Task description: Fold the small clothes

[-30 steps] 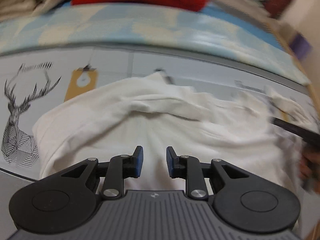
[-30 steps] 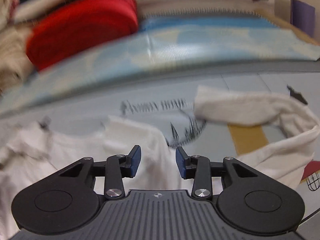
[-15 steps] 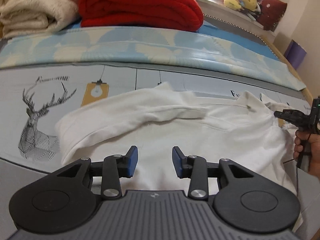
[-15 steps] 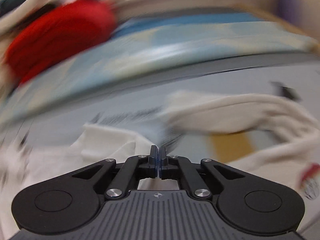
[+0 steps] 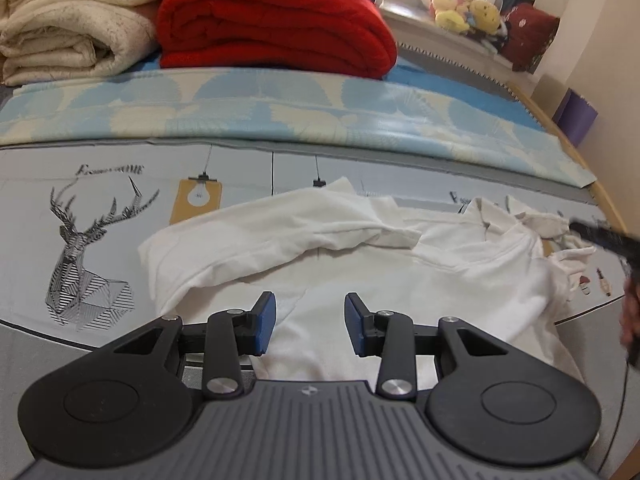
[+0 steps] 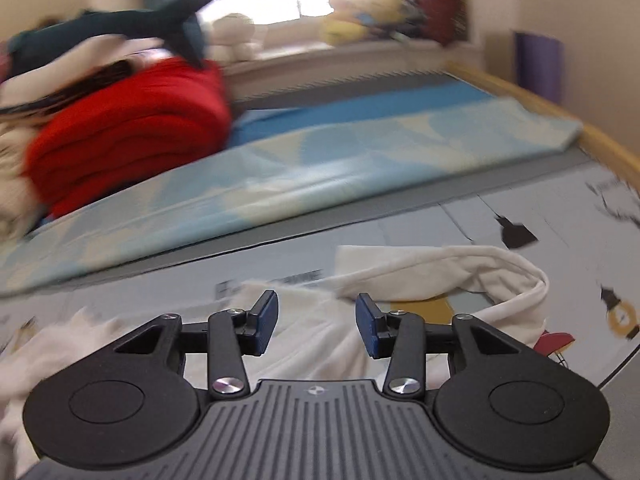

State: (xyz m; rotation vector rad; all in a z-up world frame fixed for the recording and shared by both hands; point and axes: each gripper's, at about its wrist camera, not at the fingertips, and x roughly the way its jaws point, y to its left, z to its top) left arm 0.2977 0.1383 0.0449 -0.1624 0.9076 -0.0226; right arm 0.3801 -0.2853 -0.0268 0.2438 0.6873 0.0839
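Hovering unclenched, the left gripper (image 5: 308, 322) alone shows the deer print (image 5: 86, 256); right gripper (image 6: 316, 322) opening, empty.

A white shirt (image 5: 400, 280) lies spread but rumpled on a printed bedsheet (image 5: 100, 208), collar toward the right in the left wrist view. One sleeve is folded across its chest; the other sleeve (image 6: 460, 272) loops out over the sheet in a bent arc. Its fabric is creased and loose.
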